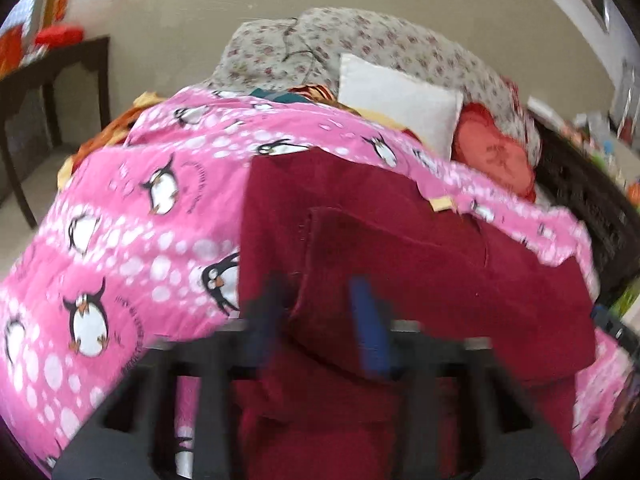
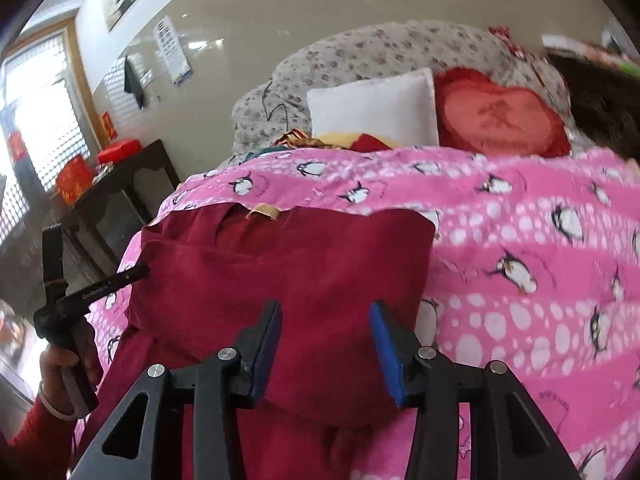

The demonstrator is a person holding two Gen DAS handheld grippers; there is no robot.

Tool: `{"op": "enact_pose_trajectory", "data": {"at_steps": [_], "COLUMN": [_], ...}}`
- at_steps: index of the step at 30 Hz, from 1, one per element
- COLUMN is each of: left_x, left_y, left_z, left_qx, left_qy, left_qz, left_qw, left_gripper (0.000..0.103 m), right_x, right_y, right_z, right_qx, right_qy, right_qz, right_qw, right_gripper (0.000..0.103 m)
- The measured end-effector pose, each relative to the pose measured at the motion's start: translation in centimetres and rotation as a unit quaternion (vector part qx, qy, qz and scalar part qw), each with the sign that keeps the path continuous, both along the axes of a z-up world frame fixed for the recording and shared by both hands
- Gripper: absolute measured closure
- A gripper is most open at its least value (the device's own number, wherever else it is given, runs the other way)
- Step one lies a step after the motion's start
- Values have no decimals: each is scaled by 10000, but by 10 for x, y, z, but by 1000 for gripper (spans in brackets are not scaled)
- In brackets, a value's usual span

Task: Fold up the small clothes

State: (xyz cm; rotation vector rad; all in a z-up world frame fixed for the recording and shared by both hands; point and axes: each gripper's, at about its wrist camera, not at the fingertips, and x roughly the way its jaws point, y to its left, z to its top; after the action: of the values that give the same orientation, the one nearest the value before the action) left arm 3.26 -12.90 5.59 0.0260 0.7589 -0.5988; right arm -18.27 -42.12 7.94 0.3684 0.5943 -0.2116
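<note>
Item under inspection: a dark red garment (image 2: 288, 264), lying partly folded on a pink penguin-print quilt (image 2: 520, 280) that covers the bed. A folded layer sits on top of the lower part of the garment, and a yellow tag (image 2: 262, 211) shows at its far edge.

Right hand-held gripper (image 2: 326, 340): fingers spread apart over the near fold, nothing clamped between the blue pads (image 2: 386, 352).

Left hand-held gripper (image 1: 320, 320): view is motion-blurred; the fingers stand apart with a raised fold of the red cloth lying between them, and whether it is being pinched cannot be determined. In the right wrist view the same tool (image 2: 64, 304) sits at the garment's left edge.

Surroundings: a white pillow (image 2: 376, 108) and a red heart-shaped cushion (image 2: 500, 118) lie beyond the quilt, against a floral-covered backrest (image 2: 380, 48). A dark desk (image 2: 136, 176) stands to the left, carrying red boxes (image 2: 118, 150).
</note>
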Motion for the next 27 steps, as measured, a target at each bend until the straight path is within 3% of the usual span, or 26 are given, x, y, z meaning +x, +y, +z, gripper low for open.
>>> {"op": "enact_pose_trajectory", "data": {"at_steps": [5,9,15,17,21,24,27], "left_x": [-3,-4,13,14,12,8,0], "left_y": [9,41,43,38,44,52,54], "left_z": [18,38,-7,-16,-16,-12,-15], "left_qx": [-196,-351,-16,86,-42,-209,-217], "left_qy": [-72,-433,70,61,127,190,203], "left_qz": [-150,209,384,395,379,410,440], "left_qw": [9997,9982,9992,9992,9992,9988,9986], "left_gripper": [90,90,90,90,90,89,78], "right_x": [-5,-3,38,41,20,6,5], "right_y": [5,7,2,2,5,24,43], "right_z": [21,26,-19,-21,0,8,-11], "right_qx": [-192,-310,-672,-967,-770,-1039,-1269], "right_qy": [-298,-384,605,640,522,501,862], "right_qz": [15,3,-46,-153,-219,-35,229], "right_qw": [9994,9988,9959,9931,9954,9933,9879], "right_gripper": [59,59,59,59,59,59,59]}}
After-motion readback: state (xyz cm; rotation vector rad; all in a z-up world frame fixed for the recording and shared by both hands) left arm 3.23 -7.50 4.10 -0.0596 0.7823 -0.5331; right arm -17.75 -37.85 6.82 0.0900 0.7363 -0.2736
